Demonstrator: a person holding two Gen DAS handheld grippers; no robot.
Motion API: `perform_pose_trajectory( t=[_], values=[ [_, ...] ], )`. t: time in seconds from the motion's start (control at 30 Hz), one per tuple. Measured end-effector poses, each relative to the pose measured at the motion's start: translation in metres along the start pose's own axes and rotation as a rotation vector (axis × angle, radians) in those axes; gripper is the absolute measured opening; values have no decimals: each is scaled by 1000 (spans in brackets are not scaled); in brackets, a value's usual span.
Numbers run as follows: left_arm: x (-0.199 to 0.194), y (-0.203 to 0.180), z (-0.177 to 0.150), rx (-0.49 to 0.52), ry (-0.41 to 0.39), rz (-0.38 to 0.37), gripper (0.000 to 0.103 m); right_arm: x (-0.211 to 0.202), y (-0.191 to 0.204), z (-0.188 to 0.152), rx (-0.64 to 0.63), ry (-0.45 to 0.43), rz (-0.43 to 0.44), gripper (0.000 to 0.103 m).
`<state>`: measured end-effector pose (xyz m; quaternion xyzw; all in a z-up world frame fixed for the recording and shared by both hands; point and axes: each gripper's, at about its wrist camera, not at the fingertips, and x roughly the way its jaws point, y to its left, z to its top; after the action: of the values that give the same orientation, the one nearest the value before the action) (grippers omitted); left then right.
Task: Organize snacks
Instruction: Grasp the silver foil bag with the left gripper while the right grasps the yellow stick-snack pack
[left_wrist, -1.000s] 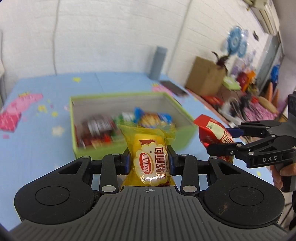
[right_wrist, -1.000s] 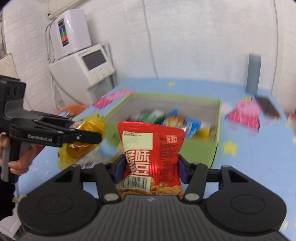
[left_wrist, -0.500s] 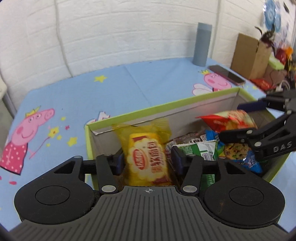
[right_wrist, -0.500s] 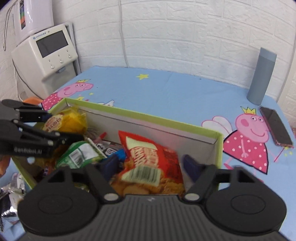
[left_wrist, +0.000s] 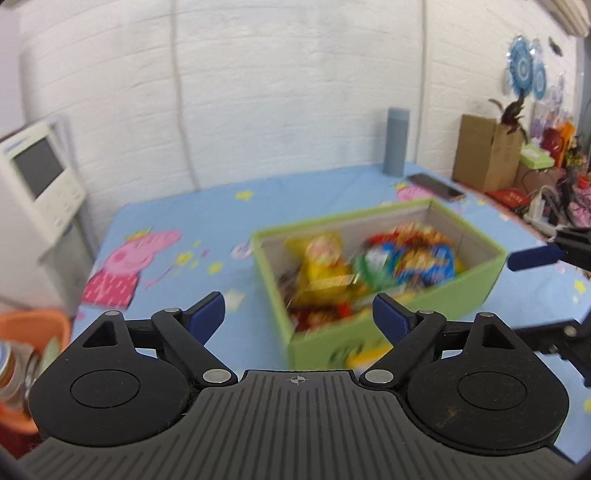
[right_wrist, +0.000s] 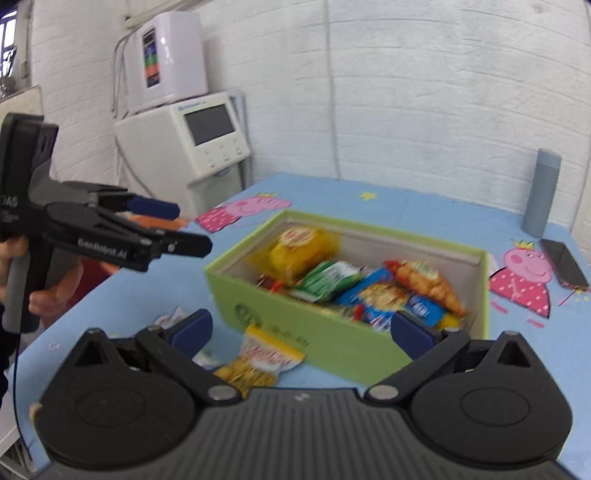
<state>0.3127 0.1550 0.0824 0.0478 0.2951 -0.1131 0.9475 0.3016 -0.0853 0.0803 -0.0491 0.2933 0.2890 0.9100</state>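
A green box (right_wrist: 332, 343) holds several snack packets, among them the yellow bread packet (right_wrist: 301, 247) at its far left and the red packet (right_wrist: 424, 278) at the right. The box also shows, blurred, in the left wrist view (left_wrist: 476, 284). My left gripper (left_wrist: 298, 314) is open and empty, pulled back from the box; it also shows in the right wrist view (right_wrist: 162, 229). My right gripper (right_wrist: 301, 330) is open and empty in front of the box. A yellow snack packet (right_wrist: 258, 363) lies on the table just before the box.
The table has a blue cartoon cloth (right_wrist: 424, 206). A grey bottle (right_wrist: 541, 192) and a phone (right_wrist: 563, 262) are at the far right. A white machine (right_wrist: 184, 147) stands left of the table. An orange basket (left_wrist: 33, 332) is at the left edge. Crumpled wrappers (right_wrist: 171, 315) lie near the front.
Both grippers let go of their packets into the box, opened wide and drew back. The yellow bread packet and the red packet now lie in the box.
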Motion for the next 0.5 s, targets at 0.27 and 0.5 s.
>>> perform_pose_trajectory(
  t=[0.27, 0.5],
  values=[
    [-4, 7, -72, -35, 141, 55, 82, 42, 87, -62, -19, 171, 178, 102],
    [-9, 9, -77, -31, 106, 31, 86, 51, 91, -55, -20, 176, 57, 102]
  ],
)
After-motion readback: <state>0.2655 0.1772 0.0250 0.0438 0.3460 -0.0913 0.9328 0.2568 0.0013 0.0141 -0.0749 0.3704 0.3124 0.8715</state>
